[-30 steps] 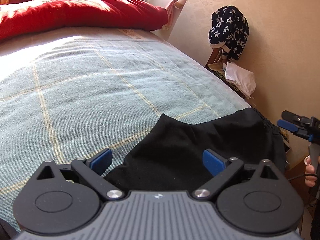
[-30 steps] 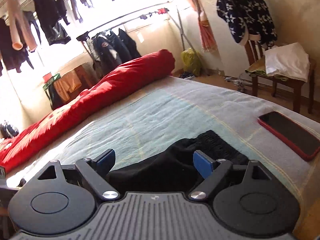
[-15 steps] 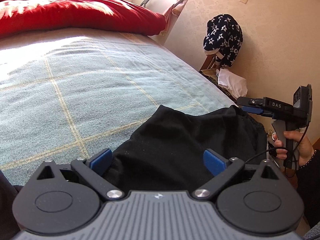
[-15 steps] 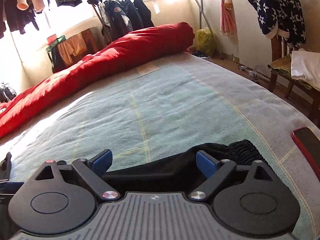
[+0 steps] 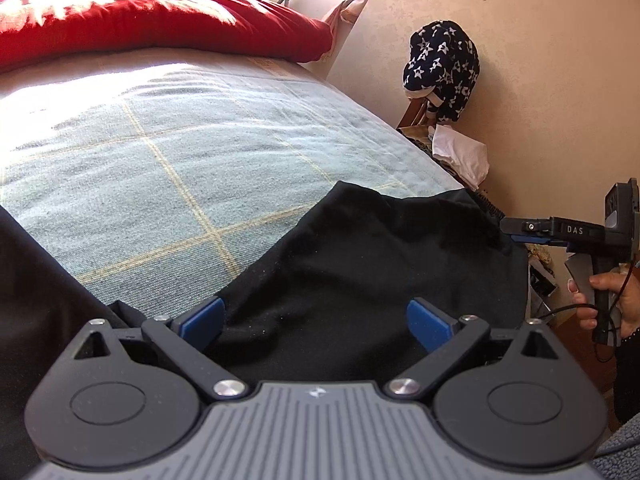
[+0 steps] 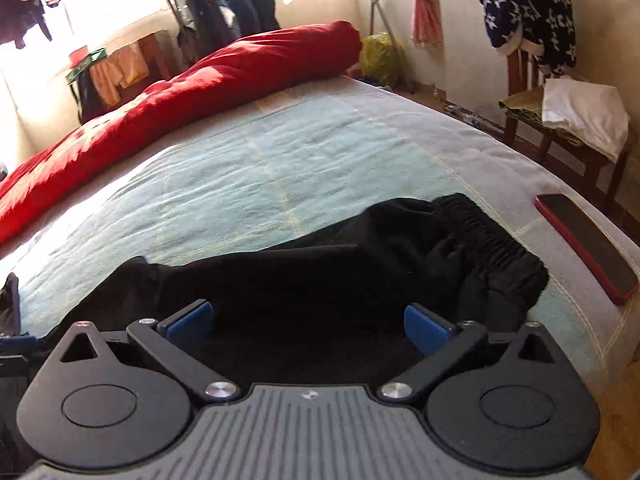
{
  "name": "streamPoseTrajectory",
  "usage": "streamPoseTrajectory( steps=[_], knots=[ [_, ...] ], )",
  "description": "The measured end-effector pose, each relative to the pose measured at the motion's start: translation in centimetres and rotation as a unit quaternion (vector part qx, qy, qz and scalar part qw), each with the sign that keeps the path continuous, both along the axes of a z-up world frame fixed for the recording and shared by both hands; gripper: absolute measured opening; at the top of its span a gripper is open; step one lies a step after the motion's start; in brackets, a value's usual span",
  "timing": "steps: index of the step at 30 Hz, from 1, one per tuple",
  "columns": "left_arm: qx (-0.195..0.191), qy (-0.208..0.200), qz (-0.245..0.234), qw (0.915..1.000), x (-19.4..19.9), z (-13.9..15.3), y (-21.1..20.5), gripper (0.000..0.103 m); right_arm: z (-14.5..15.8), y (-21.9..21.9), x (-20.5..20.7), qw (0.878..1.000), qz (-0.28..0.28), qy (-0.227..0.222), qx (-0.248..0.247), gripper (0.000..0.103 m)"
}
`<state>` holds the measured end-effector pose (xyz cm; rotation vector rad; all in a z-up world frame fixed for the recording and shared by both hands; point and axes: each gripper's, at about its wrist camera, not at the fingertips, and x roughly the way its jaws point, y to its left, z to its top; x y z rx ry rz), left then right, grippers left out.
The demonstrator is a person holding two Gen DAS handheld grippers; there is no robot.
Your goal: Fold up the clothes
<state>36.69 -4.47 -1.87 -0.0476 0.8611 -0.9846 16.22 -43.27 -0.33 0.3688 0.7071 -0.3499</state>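
Your left claw (image 5: 316,322) stands wide apart over the black pants (image 6: 360,272), gripping nothing. Your right claw (image 6: 308,322) is opening, pads clear of the cloth. The pants lie crosswise on the bed (image 6: 280,168), elastic waistband toward the red phone (image 6: 588,240).

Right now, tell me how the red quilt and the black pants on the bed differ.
The red quilt is bright red; the black pants are black. The red quilt lies bunched in a long roll along the bed's far side, while the black pants lie flatter at the near edge, just ahead of both cameras. The black pants show a gathered elastic waistband; the red quilt shows none. Both rest on the pale blue blanket.
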Motion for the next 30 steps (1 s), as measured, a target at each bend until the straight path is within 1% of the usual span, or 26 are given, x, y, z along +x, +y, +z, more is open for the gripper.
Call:
streamPoseTrajectory(
  steps=[1, 5, 8, 10, 12, 16, 20, 23, 26, 30],
  knots=[
    [-0.003, -0.008, -0.001, 1.0000, -0.3, 0.5, 0.4, 0.098, 0.4, 1.7, 0.7, 1.000, 0.018, 0.001, -0.007, 0.103],
    [-0.014, -0.037, -0.008, 0.9992, -1.2, 1.8, 2.4, 0.098, -1.1, 7.5, 3.2, 0.996, 0.070, 0.041, -0.028, 0.103],
    [-0.006, -0.046, 0.003, 0.9989, -1.9, 2.1, 4.5, 0.098, -4.0, 9.6, 4.6, 0.991, 0.072, 0.106, -0.029, 0.103],
    [0.002, -0.045, 0.017, 0.9989, -2.2, 2.0, 6.4, 0.098, -5.2, 10.2, 4.7, 0.990, 0.065, 0.117, -0.039, 0.103],
    [0.007, -0.042, 0.029, 0.9987, -2.6, 1.9, 8.0, 0.098, -5.1, 10.1, 4.6, 0.991, 0.053, 0.119, -0.031, 0.103],
    [-0.003, -0.012, 0.038, 0.9992, -3.5, 1.4, 11.5, 0.098, -5.2, 9.7, 5.0, 0.992, 0.025, 0.122, -0.010, 0.103],
    [-0.015, 0.023, 0.029, 0.9992, -4.4, 0.7, 13.8, 0.098, -5.2, 9.9, 5.4, 0.992, 0.006, 0.128, -0.013, 0.103],
    [-0.007, 0.041, 0.027, 0.9988, -5.5, 0.3, 15.1, 0.099, -5.2, 10.0, 5.8, 0.991, -0.001, 0.134, -0.015, 0.103],
    [0.007, 0.063, 0.044, 0.9970, -7.2, -0.2, 16.5, 0.100, -5.1, 9.9, 6.0, 0.991, -0.005, 0.135, -0.016, 0.103],
    [-0.004, 0.088, 0.064, 0.9940, -8.4, -0.6, 18.2, 0.102, -5.2, 10.3, 5.8, 0.992, -0.007, 0.128, -0.021, 0.103]
  ],
)
